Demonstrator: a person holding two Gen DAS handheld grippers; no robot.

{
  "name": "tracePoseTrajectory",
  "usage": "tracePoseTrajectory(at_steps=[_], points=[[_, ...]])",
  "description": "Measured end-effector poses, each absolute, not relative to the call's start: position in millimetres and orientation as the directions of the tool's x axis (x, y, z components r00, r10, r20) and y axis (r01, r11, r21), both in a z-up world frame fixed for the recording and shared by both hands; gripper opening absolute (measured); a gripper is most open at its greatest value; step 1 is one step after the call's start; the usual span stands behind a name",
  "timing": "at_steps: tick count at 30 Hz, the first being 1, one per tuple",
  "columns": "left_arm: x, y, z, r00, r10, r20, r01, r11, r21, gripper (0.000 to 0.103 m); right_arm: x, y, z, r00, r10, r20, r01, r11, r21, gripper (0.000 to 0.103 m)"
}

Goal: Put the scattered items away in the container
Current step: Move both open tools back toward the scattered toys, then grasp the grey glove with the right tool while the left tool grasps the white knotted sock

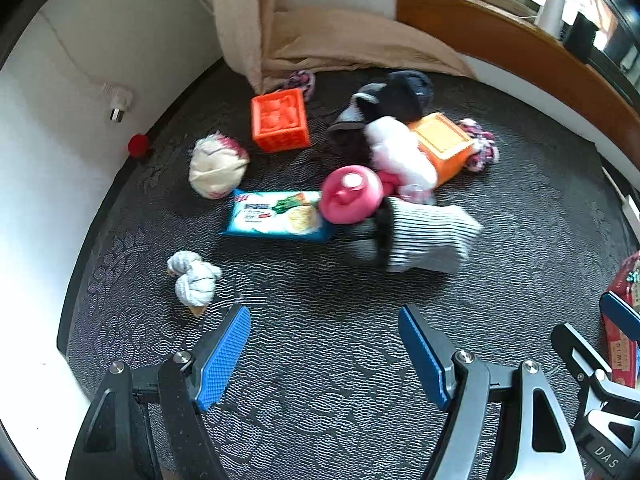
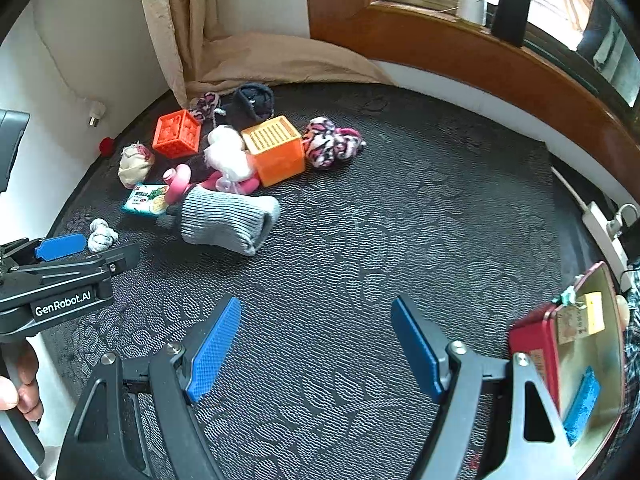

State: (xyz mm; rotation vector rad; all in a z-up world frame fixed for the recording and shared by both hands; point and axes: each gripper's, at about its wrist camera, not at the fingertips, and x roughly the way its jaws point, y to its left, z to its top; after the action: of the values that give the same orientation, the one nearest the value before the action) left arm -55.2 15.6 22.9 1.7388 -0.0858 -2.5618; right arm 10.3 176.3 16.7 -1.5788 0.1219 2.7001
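Note:
Scattered items lie on the dark patterned mat: a grey striped sock (image 1: 424,240) (image 2: 228,220), a pink round toy (image 1: 350,200), a snack packet (image 1: 276,216), a cream balled sock (image 1: 218,166), a small grey-white knotted sock (image 1: 194,282), a red-orange crate (image 1: 280,120) and an orange box (image 1: 440,144) (image 2: 276,150). A red tin (image 2: 536,344) with a shiny gold inside stands open at the right. My left gripper (image 1: 324,320) hangs open over bare mat, short of the pile. My right gripper (image 2: 316,312) is open and empty, with the tin just to its right.
A beige curtain (image 1: 240,20) and cushion lie behind the pile. A white wall with a dangling plug (image 1: 118,104) and a small red ball (image 1: 139,145) bounds the left. A wooden window ledge (image 2: 460,52) curves along the right, with a power strip (image 2: 604,232) below it.

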Motion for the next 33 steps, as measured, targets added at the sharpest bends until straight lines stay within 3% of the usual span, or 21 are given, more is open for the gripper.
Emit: tracePoseTrajectory(at_steps=[20,27,33], points=[[-85,-112,-23,-0.276,-0.115,-0.954,0.178,-0.982,0.066,0.078,-31,138,-11,-0.432,-0.098,-0.897,-0.030,-0.992,0.122,0.081],[-94,-142,-32,-0.287,-0.028,-0.958,0.221,-0.975,-0.037,0.084,-40,135,-17,-0.415,-0.082,-0.906,-0.049,-0.992,0.112,0.081],[-105,-145,-42,-0.281,0.000,-0.960,0.194,-0.979,-0.057,0.084,-45,131,-22,-0.401,-0.079,-0.913,-0.048,-0.993,0.107,0.081]])
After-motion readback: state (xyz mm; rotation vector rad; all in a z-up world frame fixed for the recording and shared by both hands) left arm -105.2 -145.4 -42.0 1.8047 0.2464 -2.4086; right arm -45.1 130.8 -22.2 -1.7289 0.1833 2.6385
